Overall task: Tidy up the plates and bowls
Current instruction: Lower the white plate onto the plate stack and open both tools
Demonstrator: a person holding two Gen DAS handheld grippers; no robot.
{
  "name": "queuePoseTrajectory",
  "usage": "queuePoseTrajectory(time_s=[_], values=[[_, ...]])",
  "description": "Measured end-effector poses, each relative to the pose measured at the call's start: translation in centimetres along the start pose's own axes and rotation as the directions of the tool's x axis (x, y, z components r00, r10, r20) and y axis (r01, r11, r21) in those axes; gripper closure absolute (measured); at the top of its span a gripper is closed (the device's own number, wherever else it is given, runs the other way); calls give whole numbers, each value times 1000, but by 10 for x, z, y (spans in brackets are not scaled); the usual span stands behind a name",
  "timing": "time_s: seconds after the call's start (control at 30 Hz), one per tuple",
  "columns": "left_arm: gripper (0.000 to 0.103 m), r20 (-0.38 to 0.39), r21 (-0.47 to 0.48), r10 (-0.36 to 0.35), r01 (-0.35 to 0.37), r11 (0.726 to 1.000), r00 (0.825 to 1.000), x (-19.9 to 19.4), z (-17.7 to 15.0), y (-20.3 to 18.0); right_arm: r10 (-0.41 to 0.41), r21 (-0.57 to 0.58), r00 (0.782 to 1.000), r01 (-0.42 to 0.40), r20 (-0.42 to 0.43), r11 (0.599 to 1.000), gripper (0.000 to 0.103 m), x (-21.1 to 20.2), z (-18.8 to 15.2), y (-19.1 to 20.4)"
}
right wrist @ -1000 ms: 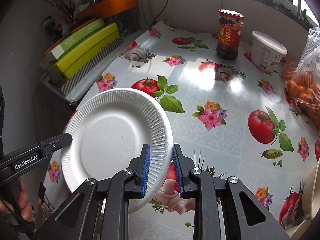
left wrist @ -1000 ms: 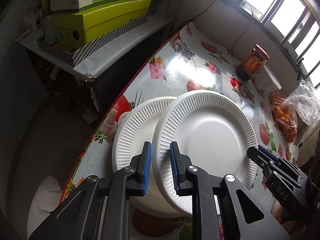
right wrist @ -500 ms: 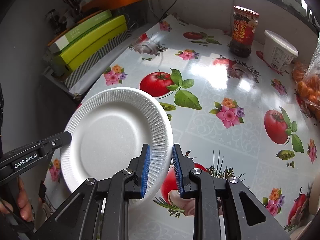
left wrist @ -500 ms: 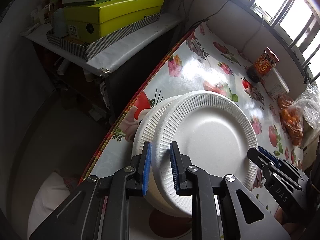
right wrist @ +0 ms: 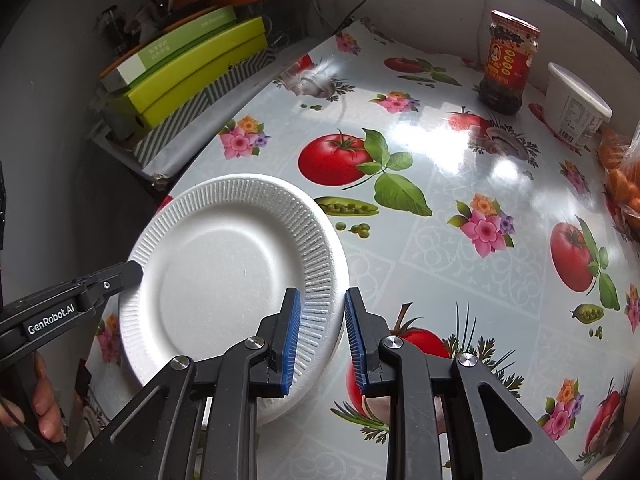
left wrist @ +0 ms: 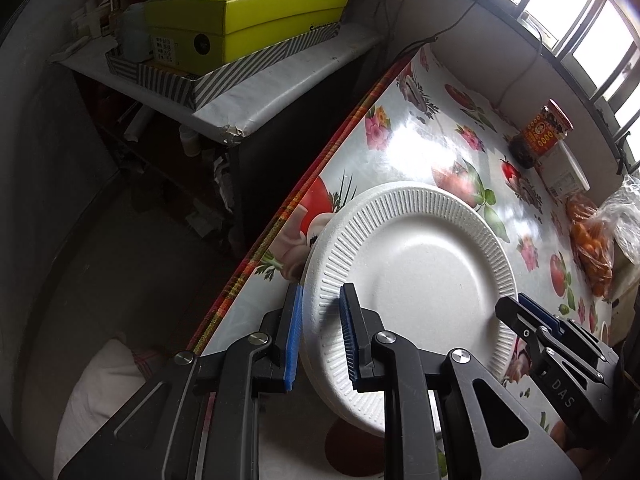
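A: Plates (left wrist: 416,276) — where did they sit?

B: White foam plates with ribbed rims lay stacked near the left edge of the worktop (left wrist: 404,148), on its flowered, tomato-printed cover. In the left wrist view a second rim showed just under the top plate, so there were at least two; how many more I could not tell.

A: And the left hand-held gripper (left wrist: 320,336)?

B: Its blue-padded fingers (left wrist: 347,334) straddled the near-left rim of the stack, one pad over the plate face and the other outside the rim. The gap was narrow, but light showed between the outer pad and the rim, so it was not pinching.

A: The right hand-held gripper (right wrist: 320,334)?

B: Much the same on the opposite side. Its fingers stood a little apart around the right rim of the top plate (right wrist: 236,268), the left pad over the ribbing and the right pad just clear of the edge, above the worktop (right wrist: 440,208). Nothing was clamped there either.

A: Could each see the other?

B: Yes. The right wrist view showed the left hand-held gripper (right wrist: 134,270) with its tip at the plate's far rim, and the left wrist view showed the right hand-held gripper (left wrist: 516,310) at the other edge.

A: Anything else around?

B: A red-labelled jar (right wrist: 506,70) and a white tub (right wrist: 576,106) stood near the wall, well apart from the plates. A bag of orange fruit (left wrist: 592,248) lay at the right, and green boxes (left wrist: 244,20) sat on a shelf beside the worktop.
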State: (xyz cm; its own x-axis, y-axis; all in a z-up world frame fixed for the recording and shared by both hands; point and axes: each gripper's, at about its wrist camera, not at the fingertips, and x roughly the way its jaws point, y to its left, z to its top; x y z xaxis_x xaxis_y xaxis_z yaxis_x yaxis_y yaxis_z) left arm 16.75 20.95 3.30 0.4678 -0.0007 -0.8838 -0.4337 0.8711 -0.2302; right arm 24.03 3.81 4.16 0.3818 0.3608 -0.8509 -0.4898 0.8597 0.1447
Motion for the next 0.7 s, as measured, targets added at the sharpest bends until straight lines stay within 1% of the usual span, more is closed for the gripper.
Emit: queuePoseTrajectory(time_s=[0.7], values=[[83,-7,-5,5,-5,1000,1000,5,-2,2,-13,-11,1000,13,-8,1000,80,6,0,2]])
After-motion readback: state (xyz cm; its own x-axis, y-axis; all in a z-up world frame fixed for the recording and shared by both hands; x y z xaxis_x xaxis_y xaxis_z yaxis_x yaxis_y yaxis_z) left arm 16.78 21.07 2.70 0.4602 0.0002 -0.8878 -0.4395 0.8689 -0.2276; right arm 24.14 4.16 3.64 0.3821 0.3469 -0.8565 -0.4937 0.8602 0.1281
